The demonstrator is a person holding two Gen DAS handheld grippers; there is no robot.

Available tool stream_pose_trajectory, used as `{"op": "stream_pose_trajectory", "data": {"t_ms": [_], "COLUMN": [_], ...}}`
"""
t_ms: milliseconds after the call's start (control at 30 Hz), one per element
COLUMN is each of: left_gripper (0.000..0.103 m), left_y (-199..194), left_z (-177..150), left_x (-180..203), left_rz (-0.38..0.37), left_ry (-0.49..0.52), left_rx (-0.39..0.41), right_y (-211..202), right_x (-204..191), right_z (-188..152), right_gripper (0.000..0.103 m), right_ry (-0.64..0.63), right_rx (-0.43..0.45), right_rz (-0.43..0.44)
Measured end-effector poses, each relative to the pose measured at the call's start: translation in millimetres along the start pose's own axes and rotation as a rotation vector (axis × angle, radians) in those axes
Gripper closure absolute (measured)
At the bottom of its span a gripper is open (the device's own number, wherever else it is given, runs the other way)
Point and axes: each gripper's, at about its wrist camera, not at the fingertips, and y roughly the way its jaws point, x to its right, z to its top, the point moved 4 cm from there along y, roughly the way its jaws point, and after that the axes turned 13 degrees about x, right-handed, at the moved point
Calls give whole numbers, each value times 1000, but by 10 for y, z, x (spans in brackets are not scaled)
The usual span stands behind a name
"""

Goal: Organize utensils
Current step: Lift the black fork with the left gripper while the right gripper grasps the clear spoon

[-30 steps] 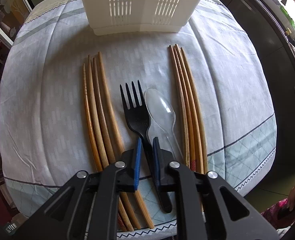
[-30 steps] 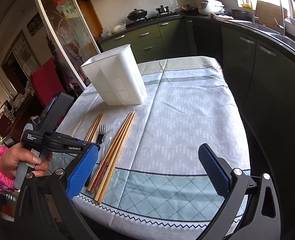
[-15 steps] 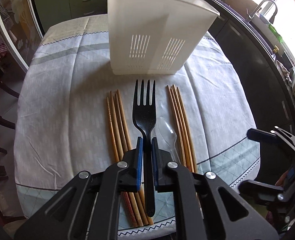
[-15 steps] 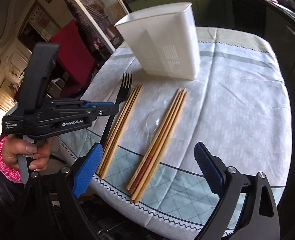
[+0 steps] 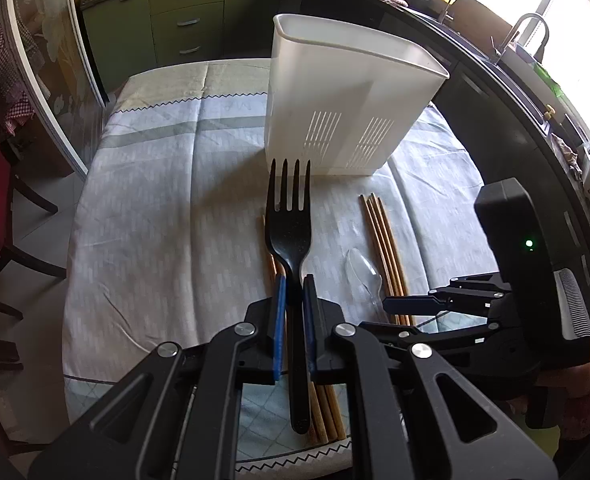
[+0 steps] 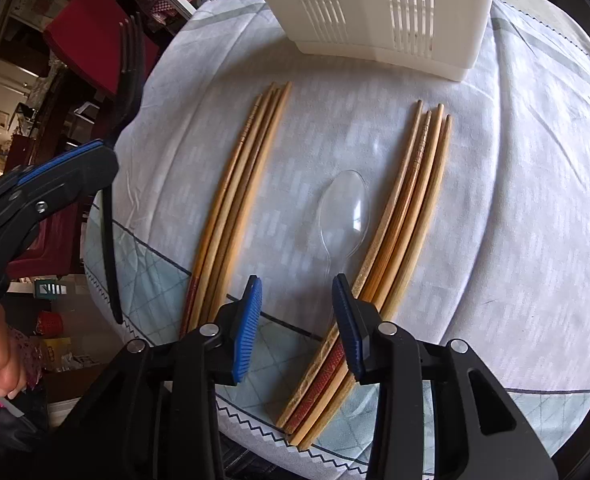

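My left gripper [image 5: 293, 292] is shut on a black plastic fork [image 5: 289, 220] and holds it lifted above the table, tines toward the white slotted utensil holder [image 5: 347, 100]. The fork also shows at the left of the right wrist view [image 6: 129, 68]. My right gripper [image 6: 297, 308] is open, low over the table, with the handle of a clear plastic spoon [image 6: 345, 208] between its jaws. Two bundles of wooden chopsticks lie either side of the spoon: a left bundle [image 6: 235, 200] and a right bundle [image 6: 407, 216]. The holder [image 6: 375, 8] stands just beyond them.
The table wears a pale patterned cloth [image 5: 167, 208] with its front edge close under both grippers. A red chair [image 6: 83, 28] stands to the left. Kitchen cabinets [image 5: 183, 20] and a dark counter with a sink [image 5: 527, 52] lie behind and to the right.
My left gripper has lifted the fork off the table and raised it toward the holder. My right gripper has swung down over the spoon, its jaws narrower than before.
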Motion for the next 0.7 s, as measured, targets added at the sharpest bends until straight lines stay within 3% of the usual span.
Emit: {"op": "stream_pose_trajectory", "data": {"t_ms": [367,433,467,500,600,700], "left_gripper": [94,94,94,94,94,94], "left_y": [-25,-53,-69,-87,-128,-154], "left_z": [-3,4,12,18,37,61], "left_x": [8,0,-8,-17,-65,-97], "left_rz": [-1,6,8,9,13,19], "left_ry": [27,32,33,34,29,25], "left_rx": [16,25,29,34,49,59], "right_y": [244,297,312,323,349,333], "right_x": [-288,-376,-397,-414,-439,-435], "right_z": [69,62,57,55,35,12], "right_gripper": [66,70,79,90,92,93], "right_ry": [-95,-139,-151,-153,-143,-110], "right_rx": [-18,-9,0,11,33,64], "right_rz": [-205,-260,-283,-284,-276,-212]}}
